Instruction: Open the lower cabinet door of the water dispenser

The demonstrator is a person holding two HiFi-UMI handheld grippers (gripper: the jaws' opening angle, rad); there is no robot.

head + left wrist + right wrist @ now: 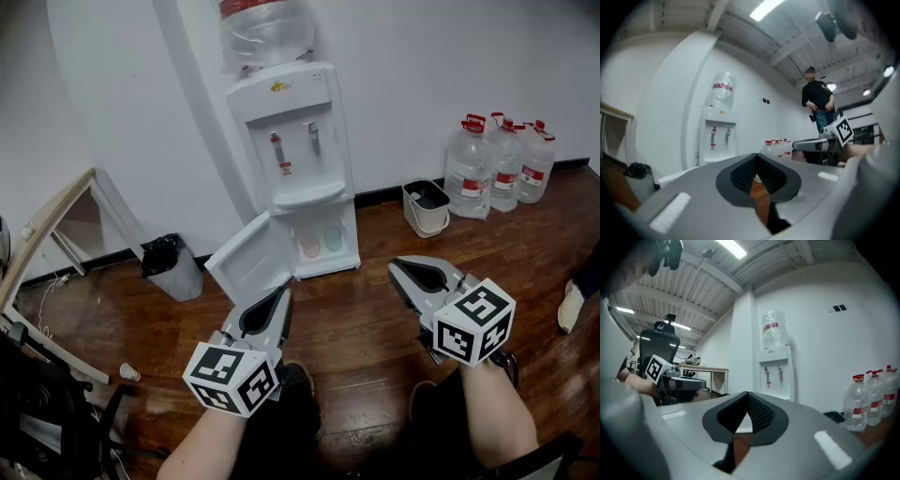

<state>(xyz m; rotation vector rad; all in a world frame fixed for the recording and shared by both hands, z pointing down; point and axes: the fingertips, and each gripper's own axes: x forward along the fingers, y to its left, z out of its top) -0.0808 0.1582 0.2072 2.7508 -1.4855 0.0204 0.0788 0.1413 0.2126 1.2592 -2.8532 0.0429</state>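
Note:
The white water dispenser (295, 141) stands against the back wall with a bottle (265, 33) on top. Its lower cabinet door (251, 261) hangs wide open, swung out to the left, and two pale cups (321, 244) show inside the cabinet. My left gripper (281, 292) is held level just in front of the open door's lower edge, shut with nothing between its tips. My right gripper (397, 268) hovers over the floor right of the cabinet, also shut and empty. The dispenser (719, 140) shows ahead in the left gripper view, and the dispenser (776, 376) shows again in the right gripper view.
A black lined bin (172, 265) sits left of the door. A white bucket (427, 206) and several water jugs (502, 164) stand to the right by the wall. A wooden frame (47, 234) and a black chair (47, 412) are at the left. A person (818, 101) stands beyond.

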